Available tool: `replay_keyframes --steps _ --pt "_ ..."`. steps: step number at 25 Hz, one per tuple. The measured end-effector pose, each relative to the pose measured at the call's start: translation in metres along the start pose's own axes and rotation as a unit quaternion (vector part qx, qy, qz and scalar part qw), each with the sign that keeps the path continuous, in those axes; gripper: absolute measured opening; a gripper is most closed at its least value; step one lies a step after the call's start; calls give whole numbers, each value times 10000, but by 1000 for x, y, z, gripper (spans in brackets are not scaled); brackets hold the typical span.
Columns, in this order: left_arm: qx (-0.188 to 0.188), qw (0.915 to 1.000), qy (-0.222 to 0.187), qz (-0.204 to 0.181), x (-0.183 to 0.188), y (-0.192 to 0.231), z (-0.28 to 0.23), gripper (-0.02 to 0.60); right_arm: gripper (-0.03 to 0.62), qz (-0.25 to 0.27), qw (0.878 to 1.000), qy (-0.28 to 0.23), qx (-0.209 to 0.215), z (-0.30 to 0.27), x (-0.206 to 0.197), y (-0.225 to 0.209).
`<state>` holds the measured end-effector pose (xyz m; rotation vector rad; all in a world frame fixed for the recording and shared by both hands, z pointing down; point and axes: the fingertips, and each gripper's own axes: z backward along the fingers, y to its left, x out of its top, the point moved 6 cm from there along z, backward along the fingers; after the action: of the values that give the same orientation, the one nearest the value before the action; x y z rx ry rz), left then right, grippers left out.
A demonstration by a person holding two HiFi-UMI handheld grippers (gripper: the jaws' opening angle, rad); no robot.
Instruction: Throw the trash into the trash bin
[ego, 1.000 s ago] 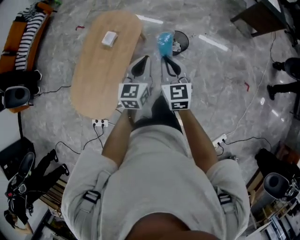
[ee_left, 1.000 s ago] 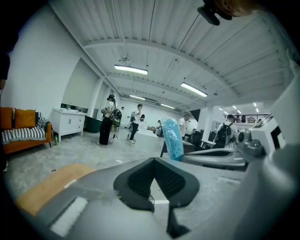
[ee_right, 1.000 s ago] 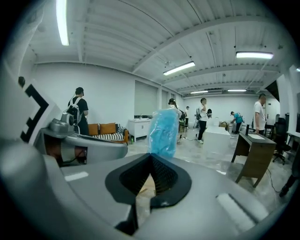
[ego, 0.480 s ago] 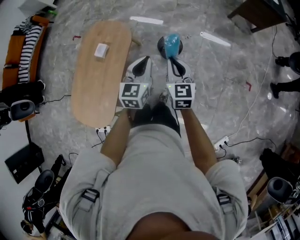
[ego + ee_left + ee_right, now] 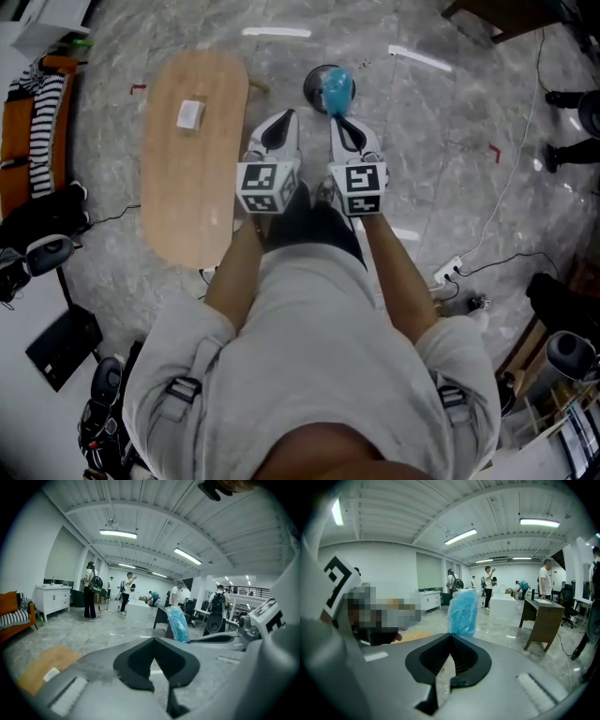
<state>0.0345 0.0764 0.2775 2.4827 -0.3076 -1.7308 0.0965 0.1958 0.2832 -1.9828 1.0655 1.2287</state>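
A crumpled blue plastic bag [image 5: 337, 91] sticks out of the tips of my right gripper [image 5: 338, 120], which is shut on it. In the head view the bag hangs over a round black trash bin [image 5: 312, 88] on the marble floor. The right gripper view shows the bag [image 5: 462, 611] standing up from the closed jaw tips [image 5: 451, 634]. My left gripper [image 5: 284, 120] is held alongside, its jaws shut with nothing in them. From the left gripper view the bag [image 5: 178, 624] shows to the right, beyond the jaw tips [image 5: 153, 639].
An oval wooden table [image 5: 187, 187] with a small white item [image 5: 190, 114] lies to the left of the grippers. Cables and a power strip [image 5: 448, 272] run over the floor at the right. A dark desk [image 5: 543, 618] and several standing people are farther off.
Both grippers and the bag have moved forward to the bin; a second ago the bag was beside the bin, now it covers it. The table has slid leftward in view.
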Motion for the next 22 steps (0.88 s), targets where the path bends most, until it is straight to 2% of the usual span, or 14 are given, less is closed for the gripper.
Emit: replay_keyframes --steps 10,14,17,19,22 --pt "-270 9981 273 480 -5 59 -46 19 9 217 9979 584 -165 -69 8 -2" --pt "-504 9978 352 247 -8 81 -70 19 9 200 9966 770 -203 -97 5 -3" --pt "-543 9972 494 104 -21 100 -90 18 9 -14 9960 883 -150 -124 -8 -4" --pt "-491 9967 613 185 -35 109 -101 19 9 -202 9951 970 -73 -137 -22 -9" --pt "-399 9959 734 347 -63 121 -119 19 9 -219 9931 1156 16 -160 -51 -22"
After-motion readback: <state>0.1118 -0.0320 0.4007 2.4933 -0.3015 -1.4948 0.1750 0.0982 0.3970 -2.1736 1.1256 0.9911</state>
